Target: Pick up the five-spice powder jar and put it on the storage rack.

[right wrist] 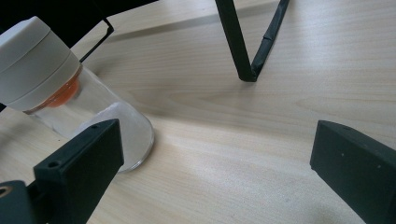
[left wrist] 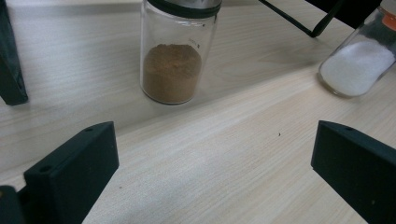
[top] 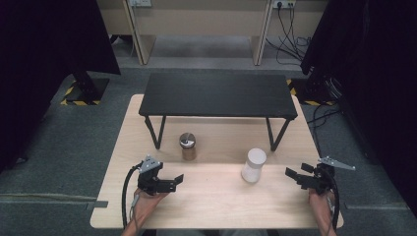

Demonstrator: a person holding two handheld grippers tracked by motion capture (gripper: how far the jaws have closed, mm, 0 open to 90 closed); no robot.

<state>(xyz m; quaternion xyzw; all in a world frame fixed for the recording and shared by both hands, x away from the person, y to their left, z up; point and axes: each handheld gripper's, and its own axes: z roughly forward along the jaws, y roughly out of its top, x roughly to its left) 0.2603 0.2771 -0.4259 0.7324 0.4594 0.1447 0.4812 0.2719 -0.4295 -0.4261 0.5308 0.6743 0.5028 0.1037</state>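
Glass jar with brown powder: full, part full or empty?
Part full. In the left gripper view, the clear glass jar of brown powder holds powder only in its lower part; the glass above is empty up to the lid.

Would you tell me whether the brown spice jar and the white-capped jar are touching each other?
Apart. The high view shows bare table between the brown spice jar and the white-capped jar.

Your left gripper (top: pixel 173 182): spice jar (top: pixel 187 146) just ahead, on table (top: pixel 216 201) | your right gripper (top: pixel 295 176): salt jar (top: pixel 253 165) to its left | shelf (top: pixel 218 95) behind both jars.
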